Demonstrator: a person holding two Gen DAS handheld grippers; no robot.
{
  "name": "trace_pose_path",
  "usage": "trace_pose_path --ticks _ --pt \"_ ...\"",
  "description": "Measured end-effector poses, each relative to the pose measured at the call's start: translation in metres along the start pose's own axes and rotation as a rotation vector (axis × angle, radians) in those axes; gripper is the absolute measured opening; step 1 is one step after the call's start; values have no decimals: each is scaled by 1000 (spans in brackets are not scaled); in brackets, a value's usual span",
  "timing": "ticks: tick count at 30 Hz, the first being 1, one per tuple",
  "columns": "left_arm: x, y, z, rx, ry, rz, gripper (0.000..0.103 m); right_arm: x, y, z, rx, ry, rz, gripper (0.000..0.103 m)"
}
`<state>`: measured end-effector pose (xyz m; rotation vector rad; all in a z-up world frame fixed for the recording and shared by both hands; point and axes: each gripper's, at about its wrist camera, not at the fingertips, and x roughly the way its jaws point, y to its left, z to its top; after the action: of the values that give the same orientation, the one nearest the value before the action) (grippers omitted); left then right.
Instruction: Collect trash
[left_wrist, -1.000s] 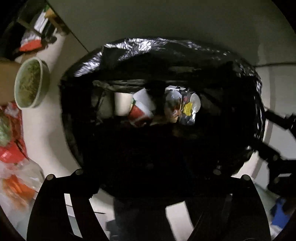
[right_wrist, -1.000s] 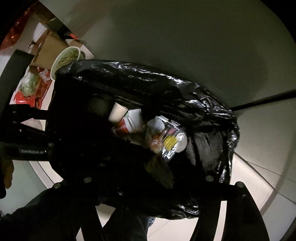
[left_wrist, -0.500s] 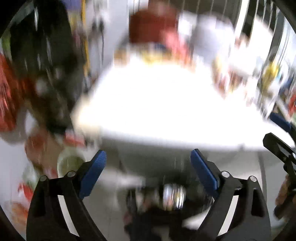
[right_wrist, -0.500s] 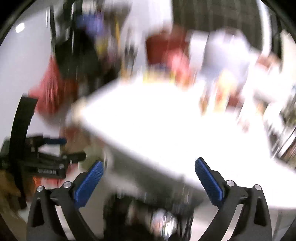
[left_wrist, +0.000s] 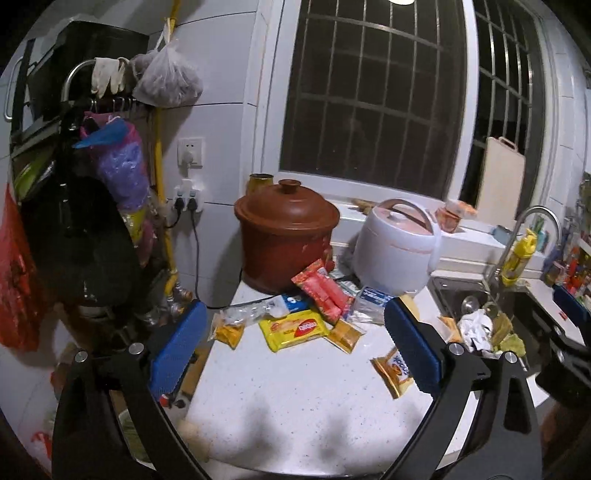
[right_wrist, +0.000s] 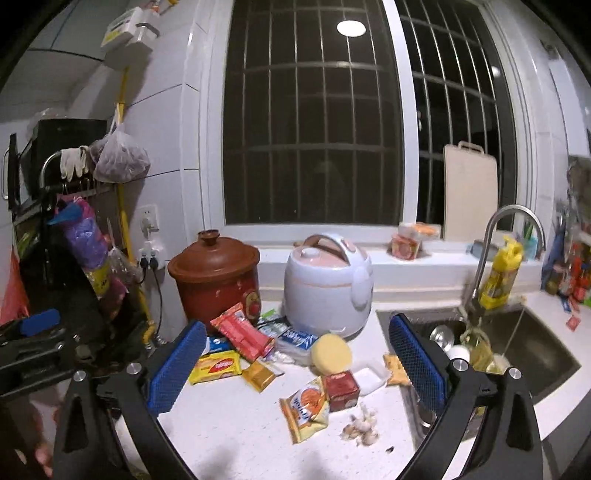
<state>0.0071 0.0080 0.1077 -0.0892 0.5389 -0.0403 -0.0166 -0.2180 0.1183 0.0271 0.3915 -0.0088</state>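
Wrappers lie scattered on the white counter (left_wrist: 295, 406): a yellow biscuit pack (left_wrist: 295, 328), a red packet (left_wrist: 323, 291), gold sachets (left_wrist: 345, 334) and an orange snack bag (left_wrist: 393, 371). The right wrist view shows the same yellow pack (right_wrist: 216, 365), red packet (right_wrist: 242, 332) and snack bag (right_wrist: 304, 406), plus a small red box (right_wrist: 341, 384) and garlic bits (right_wrist: 362, 424). My left gripper (left_wrist: 293, 325) hovers over the counter's near edge, its jaws opening with nothing between them. My right gripper (right_wrist: 297, 332) stands open and empty beside it.
A brown clay pot (left_wrist: 286, 236) and a white rice cooker (left_wrist: 397, 243) stand behind the wrappers. A sink (right_wrist: 546, 354) with a tap (right_wrist: 491, 236), dishes and crumpled paper (left_wrist: 476, 325) is on the right. A yellow sponge (right_wrist: 330, 352) lies by the cooker. Bags (left_wrist: 118, 166) hang at the left.
Both grippers have risen from looking down into a black trash bag holding cups and wrappers and now face the counter. Their jaws stand wider apart than before.
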Motion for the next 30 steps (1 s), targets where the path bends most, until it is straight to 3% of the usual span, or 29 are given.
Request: trace_pose_path --ticks 11,15,30 --pt "-1 -9 0 2 35 13 94 -1 0 -13 7 57 -14 98" --pt "-1 -14 -1 22 35 54 94 1 0 -15 5 71 -3 98" --pt "3 -14 1 30 45 53 94 5 4 -17 0 86 14 98"
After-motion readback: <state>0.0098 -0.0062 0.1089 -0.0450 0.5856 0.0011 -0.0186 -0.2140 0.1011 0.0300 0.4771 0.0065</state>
